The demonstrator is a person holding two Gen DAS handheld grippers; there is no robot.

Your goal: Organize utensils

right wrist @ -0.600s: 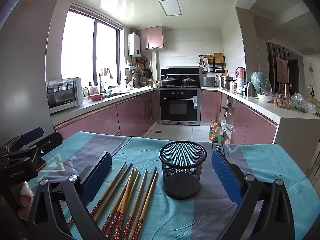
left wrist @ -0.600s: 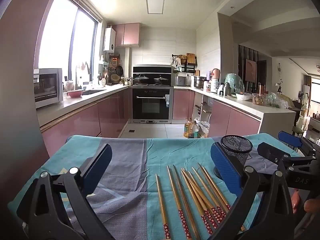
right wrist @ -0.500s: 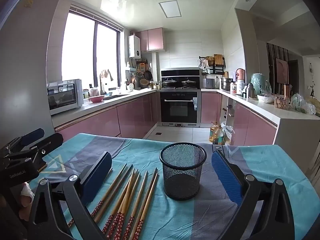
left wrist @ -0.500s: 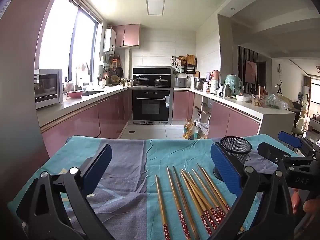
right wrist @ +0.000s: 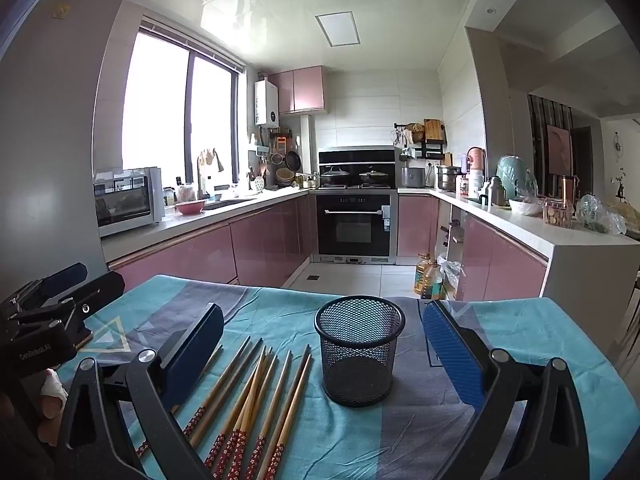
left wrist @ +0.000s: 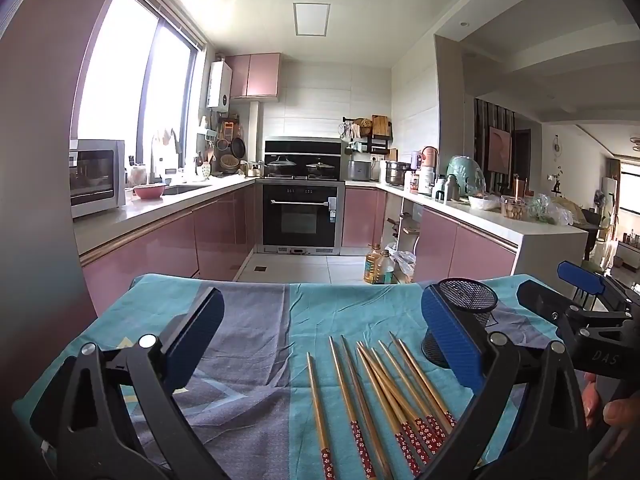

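Observation:
Several wooden chopsticks (left wrist: 380, 396) with red flowered ends lie side by side on the teal and grey tablecloth (left wrist: 248, 344). A black mesh cup (right wrist: 359, 350) stands upright and empty just right of them. My left gripper (left wrist: 320, 344) hovers open above the cloth, the chopsticks lying below between its blue pads. My right gripper (right wrist: 320, 350) is open too, the mesh cup standing between its fingers without touching them. The chopsticks (right wrist: 248, 396) show left of the cup in the right wrist view. Each gripper appears at the edge of the other's view.
The table's far edge (left wrist: 280, 282) drops to a tiled kitchen floor with oil bottles (left wrist: 378, 266). Pink cabinets, an oven (left wrist: 302, 216) and cluttered counters stand beyond. A person's fingers (left wrist: 612, 412) hold the right tool.
Both views have tilted very slightly, so the table sits a little lower in frame. The chopsticks and cup have not moved, and both grippers stay wide.

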